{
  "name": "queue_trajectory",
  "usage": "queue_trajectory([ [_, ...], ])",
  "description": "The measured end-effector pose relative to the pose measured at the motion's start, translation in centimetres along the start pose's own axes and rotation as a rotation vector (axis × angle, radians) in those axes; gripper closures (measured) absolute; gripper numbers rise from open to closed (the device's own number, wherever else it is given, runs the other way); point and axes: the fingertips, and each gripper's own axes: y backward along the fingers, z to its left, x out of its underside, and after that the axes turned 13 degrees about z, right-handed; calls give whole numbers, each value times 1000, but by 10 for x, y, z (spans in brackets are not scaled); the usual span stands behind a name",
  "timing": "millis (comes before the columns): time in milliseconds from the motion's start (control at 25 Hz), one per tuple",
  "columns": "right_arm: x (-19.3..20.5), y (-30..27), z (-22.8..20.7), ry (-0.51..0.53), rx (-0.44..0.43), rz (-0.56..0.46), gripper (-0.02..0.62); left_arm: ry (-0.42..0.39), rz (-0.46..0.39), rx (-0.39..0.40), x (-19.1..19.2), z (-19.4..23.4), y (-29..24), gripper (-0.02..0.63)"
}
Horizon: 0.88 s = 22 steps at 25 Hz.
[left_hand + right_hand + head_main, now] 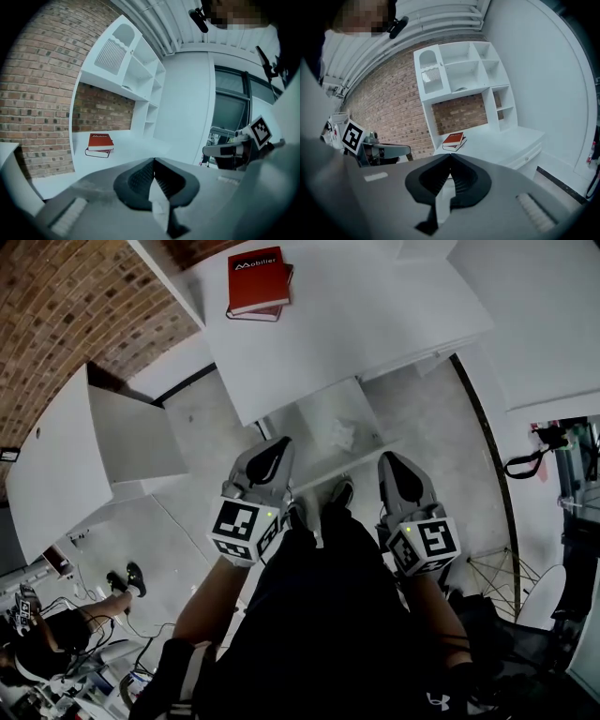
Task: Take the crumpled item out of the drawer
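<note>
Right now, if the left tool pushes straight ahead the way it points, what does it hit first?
The left tool would probably meet the white desk at its front edge, just left of the open drawer, not the crumpled item inside. Depth is unclear.

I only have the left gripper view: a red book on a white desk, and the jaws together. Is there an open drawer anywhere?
Observer: Yes. The head view shows a drawer pulled out below the front edge of the desk, with a crumpled white item lying in it.
Operator: Is my gripper at the item?
Observer: Not yet. In the head view the left hand-held gripper shows to the left of the item, not touching it.
Operator: And the other one?
Observer: The right hand-held gripper is shut too; its own view shows nothing between the jaws.
</note>
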Motion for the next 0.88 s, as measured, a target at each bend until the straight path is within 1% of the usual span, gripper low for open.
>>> queue_trajectory([
  [240, -10, -26, -44, -15, -55, 36, 592, -27, 79, -49, 7, 5, -47, 603],
  [360, -10, -39, -62, -21, -86, 59, 592, -20, 143, -66, 19, 10, -68, 603],
  [440, -10, -46, -71, -24, -100, 72, 592, -15, 171, -68, 27, 12, -82, 603],
  [600, -7, -59, -86, -34, -101, 98, 592, -26, 230, -44, 45, 15, -112, 603],
  [760, 1, -70, -97, -59, -74, 127, 592, -22, 297, 10, 67, 18, -146, 603],
  [880, 8, -79, -107, -89, -48, 146, 592, -30, 330, 46, 76, 21, -175, 603],
])
